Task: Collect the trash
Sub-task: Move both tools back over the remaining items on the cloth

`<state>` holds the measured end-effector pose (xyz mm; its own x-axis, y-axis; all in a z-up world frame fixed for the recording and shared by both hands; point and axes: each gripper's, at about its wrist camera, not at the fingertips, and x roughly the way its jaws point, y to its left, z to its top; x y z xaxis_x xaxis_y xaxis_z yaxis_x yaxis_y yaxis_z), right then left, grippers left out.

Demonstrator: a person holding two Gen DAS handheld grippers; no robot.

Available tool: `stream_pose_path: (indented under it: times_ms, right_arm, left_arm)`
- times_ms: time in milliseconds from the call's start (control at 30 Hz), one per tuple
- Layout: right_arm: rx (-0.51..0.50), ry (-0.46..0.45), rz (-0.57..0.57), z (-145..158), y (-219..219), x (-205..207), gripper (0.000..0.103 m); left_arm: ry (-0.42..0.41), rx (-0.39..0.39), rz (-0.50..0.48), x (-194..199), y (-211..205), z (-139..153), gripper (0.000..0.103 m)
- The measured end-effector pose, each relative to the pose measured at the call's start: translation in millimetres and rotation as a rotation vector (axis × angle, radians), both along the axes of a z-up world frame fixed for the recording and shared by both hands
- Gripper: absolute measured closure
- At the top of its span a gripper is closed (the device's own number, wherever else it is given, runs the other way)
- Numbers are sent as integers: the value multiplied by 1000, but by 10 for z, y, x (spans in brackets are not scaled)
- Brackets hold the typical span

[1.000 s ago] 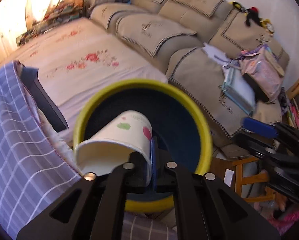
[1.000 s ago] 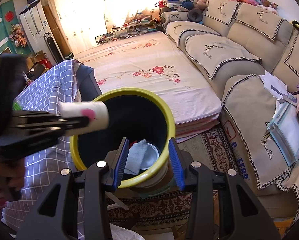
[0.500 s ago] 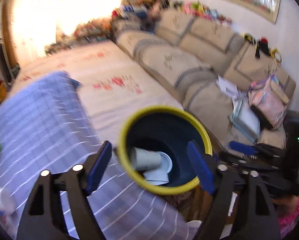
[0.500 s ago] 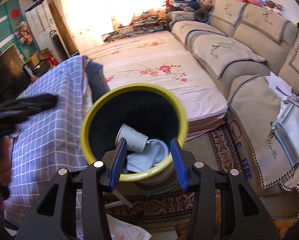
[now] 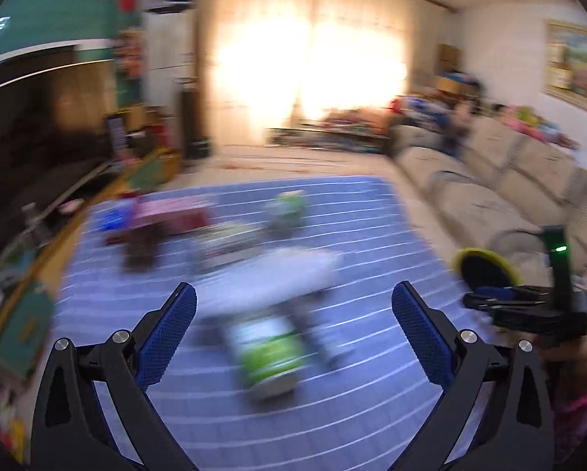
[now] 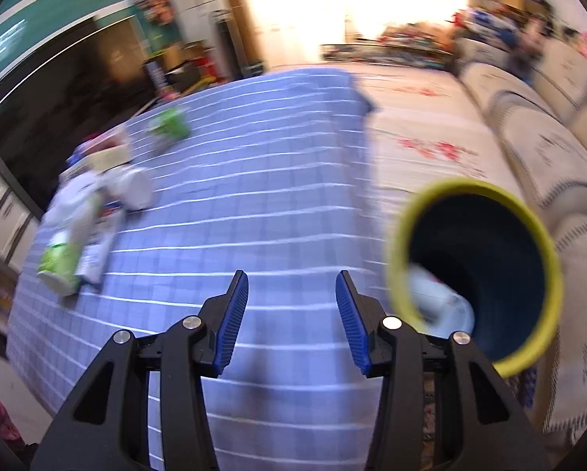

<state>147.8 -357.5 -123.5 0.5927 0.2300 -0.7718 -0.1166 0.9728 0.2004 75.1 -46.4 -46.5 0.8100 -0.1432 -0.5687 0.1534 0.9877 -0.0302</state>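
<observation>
Tabletop trash blurred, maybe cans

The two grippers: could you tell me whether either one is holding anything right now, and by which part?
Nothing is held. The left gripper is opening with nothing between its pads, and the right gripper is open and empty.

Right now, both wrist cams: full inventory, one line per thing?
trash bin: 1, yellow rim, dark inside, right of the table; pale trash inside
tablecloth: 1, blue with white grid, covers the table
green-labelled container: 1, lying on the cloth, blurred
other litter: several pale and green pieces, far left of the cloth; count unclear
sofa: 1, beige, right side
floral sheet: 1, pale, between table and sofa
left gripper: 1, black, blue pads, jaws opening, empty
right gripper: 1, black, blue pads, empty
</observation>
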Motion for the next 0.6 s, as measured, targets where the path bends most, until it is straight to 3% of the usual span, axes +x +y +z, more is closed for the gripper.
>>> stream_pose_path:
  times_ms: [100,233,333,600]
  right_arm:
    - [13,-7,99,38,502,29,58]
    - [23,-22,201,80,1068,3,58]
    - [4,-17,236,52,1360,2,58]
    - [-40,23,233,-95,1645,157,58]
  left_arm:
    - [-8,35,110,-165,485,-68,5]
    - [-9,31,154,-329,797,-152,5]
    - [-8,11,144,-361,845,-196,5]
    - [-6,-2,121,-354,782,-329,5]
